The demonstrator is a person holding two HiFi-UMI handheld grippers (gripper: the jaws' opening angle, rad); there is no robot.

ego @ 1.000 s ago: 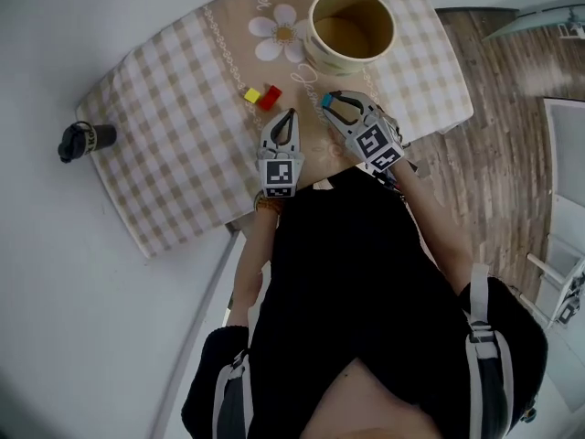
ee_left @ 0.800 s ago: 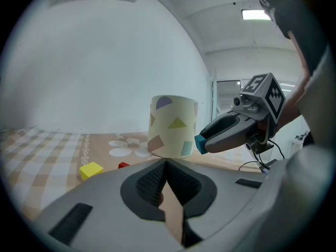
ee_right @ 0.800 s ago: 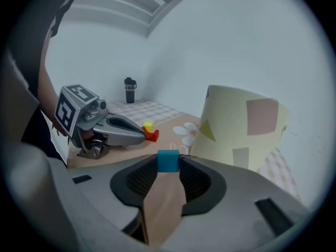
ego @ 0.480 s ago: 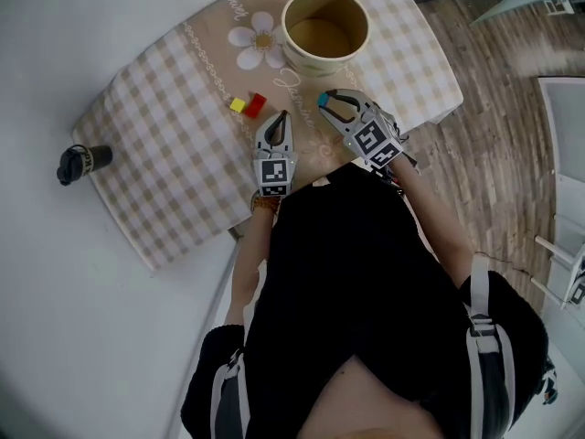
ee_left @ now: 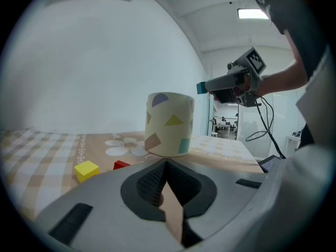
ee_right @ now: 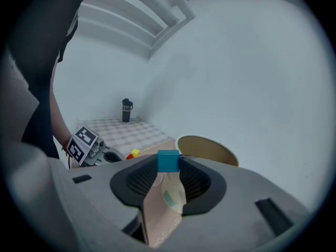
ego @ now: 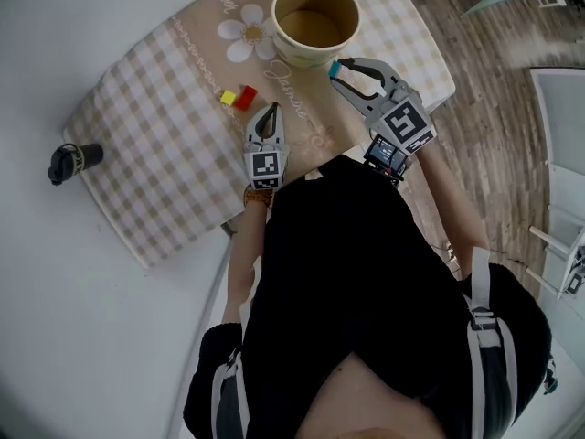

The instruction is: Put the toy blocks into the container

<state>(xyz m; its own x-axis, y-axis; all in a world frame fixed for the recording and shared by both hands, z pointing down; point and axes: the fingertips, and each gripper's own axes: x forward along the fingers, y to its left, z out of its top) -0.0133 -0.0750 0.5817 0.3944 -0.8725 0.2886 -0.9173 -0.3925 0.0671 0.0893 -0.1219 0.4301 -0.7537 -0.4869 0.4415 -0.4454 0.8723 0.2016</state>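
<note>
My right gripper is shut on a small blue block, held in the air beside the near right rim of the cream paper container. The container shows open-topped just beyond the block. My left gripper rests low over the cloth, jaws shut with nothing between them. A yellow block and a red block lie side by side on the cloth just ahead and left of it. The left gripper view shows the yellow block, the red block and the container.
A checked cloth with daisy print covers the small table. A black bottle stands on the floor-side left corner. The table's right edge drops to wooden flooring. The person's body fills the lower view.
My right gripper has risen with the blue block and moved up to the container's rim. The left gripper has stayed in place near the yellow and red blocks.
</note>
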